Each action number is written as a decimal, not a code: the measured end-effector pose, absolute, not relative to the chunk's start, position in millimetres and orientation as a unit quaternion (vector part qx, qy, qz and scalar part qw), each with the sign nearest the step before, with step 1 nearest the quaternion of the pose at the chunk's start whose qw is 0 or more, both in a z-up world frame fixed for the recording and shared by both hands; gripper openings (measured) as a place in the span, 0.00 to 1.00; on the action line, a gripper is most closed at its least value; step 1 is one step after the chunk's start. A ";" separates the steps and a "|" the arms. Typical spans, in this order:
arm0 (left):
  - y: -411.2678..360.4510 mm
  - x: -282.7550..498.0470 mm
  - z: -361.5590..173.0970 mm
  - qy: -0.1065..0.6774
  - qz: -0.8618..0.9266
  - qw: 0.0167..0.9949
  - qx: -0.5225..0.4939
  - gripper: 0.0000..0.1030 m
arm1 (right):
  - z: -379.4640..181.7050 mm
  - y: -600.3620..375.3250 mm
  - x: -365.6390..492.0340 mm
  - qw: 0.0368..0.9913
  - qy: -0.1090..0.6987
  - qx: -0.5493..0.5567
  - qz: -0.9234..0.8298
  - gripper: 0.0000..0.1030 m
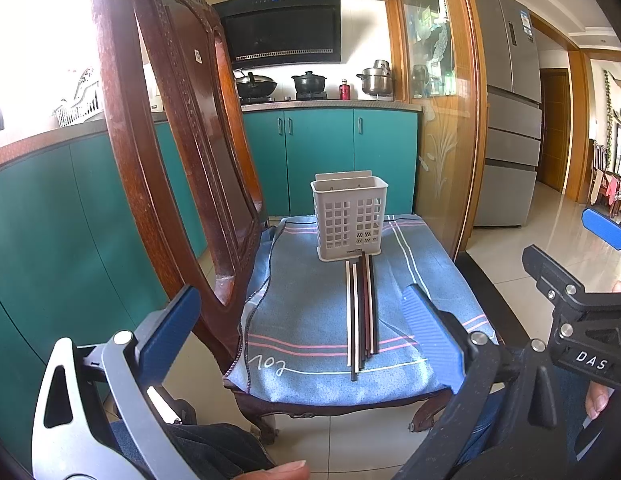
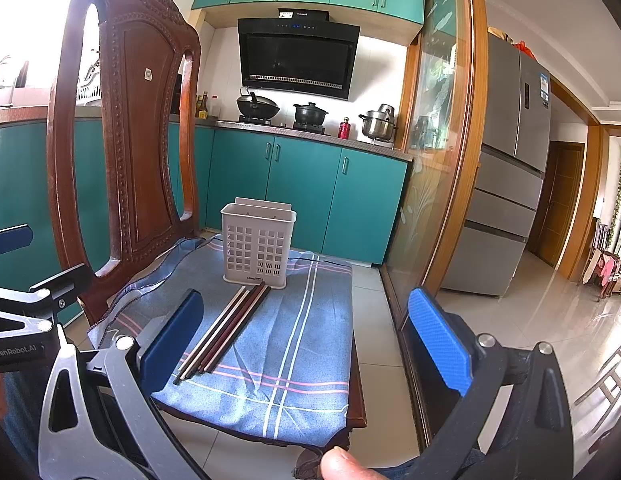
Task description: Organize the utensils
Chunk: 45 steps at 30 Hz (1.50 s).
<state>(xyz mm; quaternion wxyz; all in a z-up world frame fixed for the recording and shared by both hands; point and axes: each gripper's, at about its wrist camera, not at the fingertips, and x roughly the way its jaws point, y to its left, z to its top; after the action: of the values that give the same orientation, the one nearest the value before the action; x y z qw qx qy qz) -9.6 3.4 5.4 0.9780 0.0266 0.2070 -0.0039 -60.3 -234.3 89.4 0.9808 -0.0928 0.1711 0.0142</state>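
Several chopsticks (image 1: 360,312), dark and white, lie side by side on a blue striped cloth (image 1: 310,320) over a wooden chair seat. A white perforated utensil holder (image 1: 349,216) stands upright and looks empty just behind their far ends. In the right wrist view the chopsticks (image 2: 226,330) and holder (image 2: 257,246) show the same layout. My left gripper (image 1: 302,332) is open and empty, held in front of the seat. My right gripper (image 2: 306,340) is open and empty, also short of the seat, its left finger near the chopsticks' near ends.
The carved wooden chair back (image 1: 182,140) rises on the left. A glass sliding door with a wooden frame (image 2: 442,140) stands close on the right. Teal kitchen cabinets (image 2: 302,192) and a stove with pots are behind. Tiled floor surrounds the chair.
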 end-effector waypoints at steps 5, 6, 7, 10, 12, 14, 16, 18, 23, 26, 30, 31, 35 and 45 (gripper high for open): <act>3.4 -10.2 5.3 0.207 -0.004 0.978 0.026 0.97 | 89.2 -234.2 -60.4 0.981 0.171 -0.093 0.014 0.97; 3.4 -10.1 5.3 0.207 -0.004 0.978 0.026 0.97 | 89.5 -234.3 -60.3 0.981 0.171 -0.093 0.015 0.97; 3.1 -10.2 5.1 0.207 -0.004 0.978 0.026 0.97 | 89.2 -234.4 -60.6 0.981 0.171 -0.093 0.015 0.97; 3.1 -10.3 4.9 0.207 -0.004 0.978 0.026 0.97 | 89.4 -234.3 -60.3 0.981 0.171 -0.093 0.014 0.97; 3.1 -10.3 5.0 0.207 -0.004 0.978 0.026 0.97 | 89.5 -234.2 -60.2 0.981 0.171 -0.093 0.014 0.97; 2.7 -10.8 5.1 0.207 -0.004 0.978 0.027 0.97 | 89.3 -234.4 -60.5 0.981 0.171 -0.093 0.014 0.97; 2.3 -11.1 4.9 0.207 -0.004 0.978 0.027 0.97 | 89.3 -234.2 -60.3 0.981 0.171 -0.093 0.015 0.97; 2.4 -11.3 5.0 0.207 -0.004 0.978 0.027 0.97 | 89.5 -234.0 -60.0 0.981 0.171 -0.094 0.015 0.97; 2.2 -10.6 4.0 0.209 -0.005 0.977 0.027 0.97 | 89.5 -233.9 -62.3 0.981 0.170 -0.093 0.015 0.97; 1.9 -6.8 0.0 0.216 -0.005 0.976 0.028 0.97 | 88.6 -234.1 -57.7 0.980 0.170 -0.100 0.010 0.97; 1.7 8.4 -15.3 0.246 -0.010 0.969 0.029 0.97 | 74.9 -244.9 -27.6 0.969 0.228 -0.097 -0.005 0.97; 1.5 12.5 -20.0 0.255 -0.014 0.966 0.027 0.97 | 67.1 -246.8 -15.1 0.960 0.262 -0.102 -0.006 0.97; 5.2 39.1 -47.8 0.301 -0.038 0.953 0.010 0.97 | 38.4 -268.1 33.9 0.938 0.343 -0.040 0.003 0.97; -17.7 173.5 -110.6 0.406 -0.129 0.904 0.018 0.52 | -29.8 -258.5 215.4 0.868 0.490 0.051 0.061 0.37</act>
<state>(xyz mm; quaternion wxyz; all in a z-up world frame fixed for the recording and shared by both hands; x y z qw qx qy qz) 173.5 -17.7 -110.6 0.9043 0.0184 0.4065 -0.1293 215.4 -258.5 -29.8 0.8680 0.0512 0.4901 0.0612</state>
